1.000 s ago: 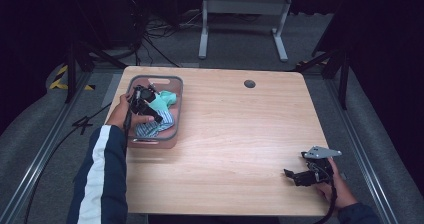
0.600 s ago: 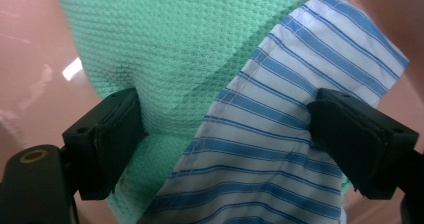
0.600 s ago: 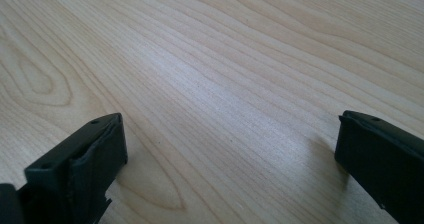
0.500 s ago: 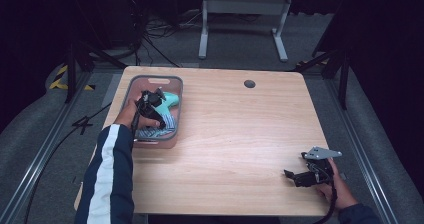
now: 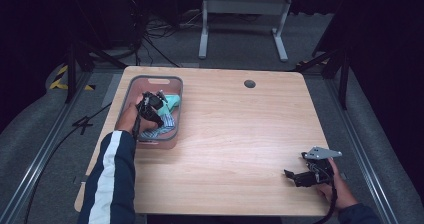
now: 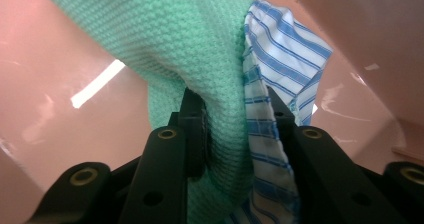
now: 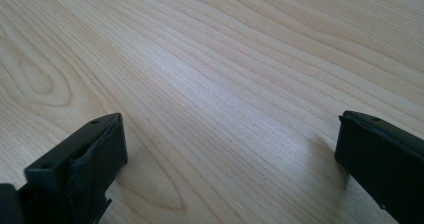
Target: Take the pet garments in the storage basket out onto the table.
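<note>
A grey-pink basket (image 5: 157, 78) stands at the table's left and holds a green knit cloth (image 5: 173, 101) and a blue-striped white cloth (image 5: 163, 125). My left gripper (image 5: 150, 106) reaches down into it. Its jaws have just been closing and now pinch both the green cloth (image 6: 175, 49) and the striped cloth (image 6: 280, 49), so the left gripper (image 6: 235, 119) is shut on them. Low over the table's near right corner, my right gripper (image 5: 291, 175) is held open. The right gripper (image 7: 230, 149) has bare wood between its jaws.
The basket's pink inner wall (image 6: 60, 44) rises close behind the cloths. The wooden table (image 5: 240, 134) has a round cable hole (image 5: 249, 84) near its far edge. A metal stand (image 5: 240, 14) is on the floor beyond the table.
The left gripper has settled a little deeper among the cloths in the basket, and its jaws have closed on them. The right hand has not moved.
</note>
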`<action>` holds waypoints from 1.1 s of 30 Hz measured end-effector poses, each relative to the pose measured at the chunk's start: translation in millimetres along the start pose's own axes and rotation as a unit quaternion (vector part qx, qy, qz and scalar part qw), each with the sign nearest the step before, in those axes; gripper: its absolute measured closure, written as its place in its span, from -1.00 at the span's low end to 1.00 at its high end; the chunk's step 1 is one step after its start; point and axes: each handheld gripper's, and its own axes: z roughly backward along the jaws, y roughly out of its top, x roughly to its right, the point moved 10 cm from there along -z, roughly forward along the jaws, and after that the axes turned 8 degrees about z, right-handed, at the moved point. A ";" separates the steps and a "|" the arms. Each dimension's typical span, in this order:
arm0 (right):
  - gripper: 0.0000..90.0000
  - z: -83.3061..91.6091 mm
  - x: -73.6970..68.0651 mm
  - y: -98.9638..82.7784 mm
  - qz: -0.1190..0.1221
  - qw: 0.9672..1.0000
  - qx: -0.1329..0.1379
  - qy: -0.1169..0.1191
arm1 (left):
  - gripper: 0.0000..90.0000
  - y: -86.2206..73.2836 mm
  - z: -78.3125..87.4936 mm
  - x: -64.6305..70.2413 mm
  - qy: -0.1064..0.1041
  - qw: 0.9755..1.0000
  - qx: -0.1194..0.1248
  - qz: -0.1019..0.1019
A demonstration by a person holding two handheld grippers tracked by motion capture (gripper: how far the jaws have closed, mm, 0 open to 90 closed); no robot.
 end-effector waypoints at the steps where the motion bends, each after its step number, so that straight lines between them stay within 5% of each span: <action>1: -0.99 0.0 0.0 0.0 0.000 1.000 0.000 0.000 | 0.60 0.2 2.2 -0.4 0.007 1.000 0.000 -0.002; 9: -0.99 0.1 0.0 0.0 0.000 1.000 0.000 0.000 | 0.62 4.4 20.6 0.9 0.027 0.999 0.026 -0.013; 16: -0.99 0.1 -0.1 0.0 0.000 1.000 0.000 0.000 | 0.63 9.6 42.0 6.1 0.020 0.997 0.069 -0.014; 30: -0.99 0.1 -0.1 0.0 0.001 1.000 0.000 0.000 | 0.63 15.1 82.8 17.5 0.017 0.988 0.147 -0.033; 33: -0.99 0.1 -0.1 0.0 0.001 1.000 0.000 0.000 | 0.63 15.9 92.7 22.7 0.013 0.985 0.170 -0.039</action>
